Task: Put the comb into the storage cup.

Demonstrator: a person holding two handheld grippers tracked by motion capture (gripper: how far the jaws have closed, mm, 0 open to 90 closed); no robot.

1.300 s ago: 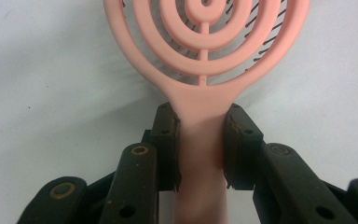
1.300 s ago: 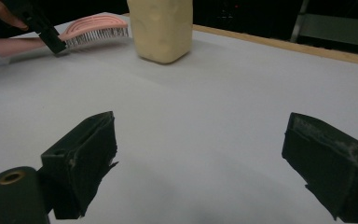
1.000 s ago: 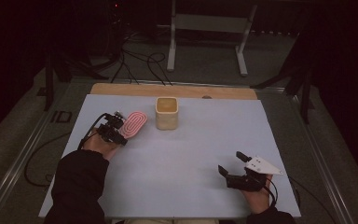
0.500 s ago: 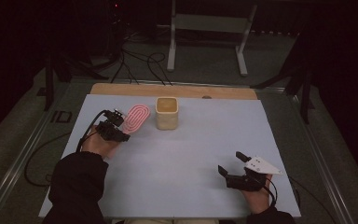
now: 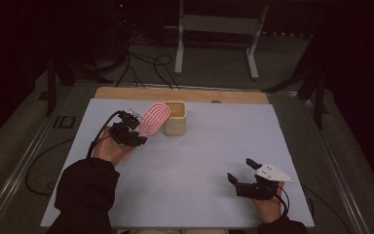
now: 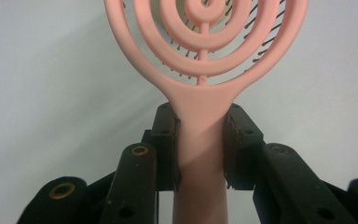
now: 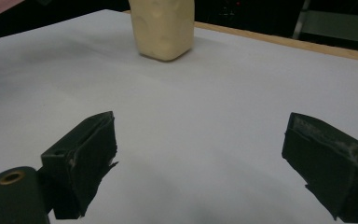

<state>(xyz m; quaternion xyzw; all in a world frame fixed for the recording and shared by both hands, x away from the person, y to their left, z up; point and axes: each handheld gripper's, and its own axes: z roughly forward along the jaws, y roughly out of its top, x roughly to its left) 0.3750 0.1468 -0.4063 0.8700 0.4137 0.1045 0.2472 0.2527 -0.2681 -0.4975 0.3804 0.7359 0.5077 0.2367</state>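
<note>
A pink hairbrush [image 5: 155, 118] with a ringed open head is raised off the table, and my left gripper [image 5: 132, 127] is shut on its handle. In the left gripper view the two pads clamp the handle [image 6: 200, 140] just below the head [image 6: 205, 37]. The head tilts up toward a cream square cup [image 5: 175, 118] that stands upright at the back middle of the table. My right gripper [image 5: 241, 170] rests near the front right, jaws wide apart with nothing between them [image 7: 200, 158]. The cup [image 7: 163, 28] stands well beyond it.
The table has a pale blue-white top [image 5: 214, 146] with a wooden strip [image 5: 180, 95] along its far edge. A metal stand [image 5: 214, 34] and cables [image 5: 141, 63] lie on the dark floor behind. A cable [image 5: 100, 134] trails from the left gripper.
My left gripper has lifted the hairbrush and carried it right, toward the cup. The brush head now tilts up beside the cup's left wall. The right gripper has kept still.
</note>
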